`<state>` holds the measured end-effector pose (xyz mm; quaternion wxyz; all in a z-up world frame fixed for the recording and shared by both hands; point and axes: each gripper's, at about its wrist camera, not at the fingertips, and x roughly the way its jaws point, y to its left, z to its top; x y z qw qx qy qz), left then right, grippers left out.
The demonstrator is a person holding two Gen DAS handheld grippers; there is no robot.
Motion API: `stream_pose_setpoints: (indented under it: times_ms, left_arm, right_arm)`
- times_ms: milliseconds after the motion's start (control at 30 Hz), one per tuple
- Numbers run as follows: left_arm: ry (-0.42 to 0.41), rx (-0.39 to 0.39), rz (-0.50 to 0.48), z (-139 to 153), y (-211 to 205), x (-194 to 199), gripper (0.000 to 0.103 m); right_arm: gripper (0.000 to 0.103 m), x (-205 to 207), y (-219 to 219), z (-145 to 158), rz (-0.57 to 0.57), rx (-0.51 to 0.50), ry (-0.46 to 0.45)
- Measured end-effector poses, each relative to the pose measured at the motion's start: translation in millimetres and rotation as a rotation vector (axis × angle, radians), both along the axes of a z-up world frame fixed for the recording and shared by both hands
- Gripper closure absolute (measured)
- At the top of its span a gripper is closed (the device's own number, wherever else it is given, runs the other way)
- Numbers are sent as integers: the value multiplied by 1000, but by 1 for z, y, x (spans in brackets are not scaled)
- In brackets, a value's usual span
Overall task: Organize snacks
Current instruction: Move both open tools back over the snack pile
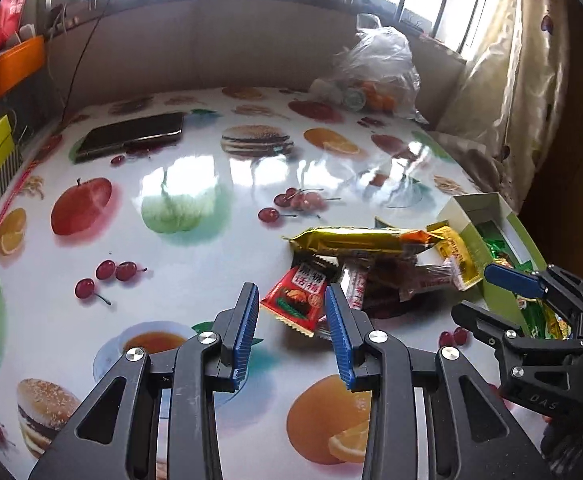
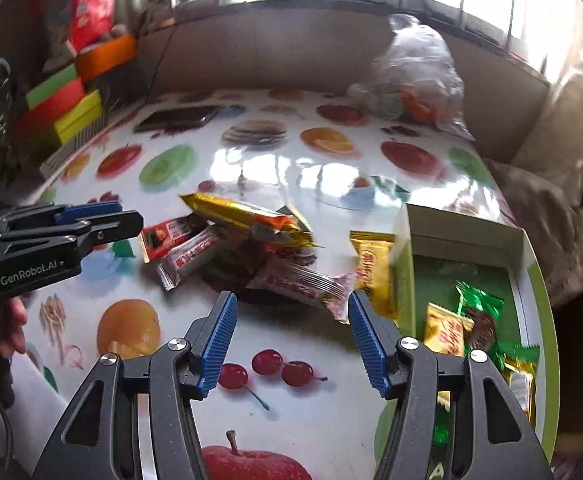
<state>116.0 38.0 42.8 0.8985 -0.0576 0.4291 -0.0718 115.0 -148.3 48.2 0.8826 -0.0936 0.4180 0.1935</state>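
A pile of wrapped snacks lies on the fruit-print table: a long gold bar (image 1: 355, 239) (image 2: 247, 212), a red packet (image 1: 297, 298) (image 2: 165, 236), a clear pink-printed wrapper (image 2: 303, 286) and a yellow packet (image 2: 371, 268). An open green-and-white box (image 2: 467, 236) (image 1: 475, 208) to the right holds several gold and green candies (image 2: 471, 320). My left gripper (image 1: 291, 304) is open, its fingers just short of the red packet. My right gripper (image 2: 291, 308) is open and empty, near the clear wrapper, left of the box.
A black phone (image 1: 131, 134) lies at the far left of the table. A clear plastic bag (image 1: 375, 68) with items sits at the far right. Coloured boxes (image 2: 71, 108) stack beyond the left edge. A curtain (image 1: 511, 80) hangs on the right.
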Motion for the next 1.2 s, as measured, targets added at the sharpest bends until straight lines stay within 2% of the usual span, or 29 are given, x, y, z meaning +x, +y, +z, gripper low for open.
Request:
stream_pose_setpoints:
  times_ms: [200,367,533,667,900,1067,1133,1200]
  left_arm:
    - [31,3,-3,-10,4,7,67]
    - [55,4,-4,-16,4,16,67]
    - [54,11,-41,-17,-2,21,67]
    - [66,39,-50,-19,-5,27,67]
    - [74,50,-84,-22,-9,33,67]
    - [79,53,-128,-24,-15,32,67]
    - [81,60,-135,-25,-16,32,67]
    - [83,68,-129,-26,-17,34,67]
  right_arm:
    - [45,9,15,-7,81,-108,-6]
    - [45,24,18,-15,97,-177,17]
    - [45,34,23,-24,147,-217,50]
    - [45,37,26,-31,171,-222,76]
    - [45,41,25,-32,189,-162,128]
    - [45,44,29,-32,185,-171,123]
    - [47,44,30,-32,186,-165,124]
    - [55,44,30,-32,181,-157,121]
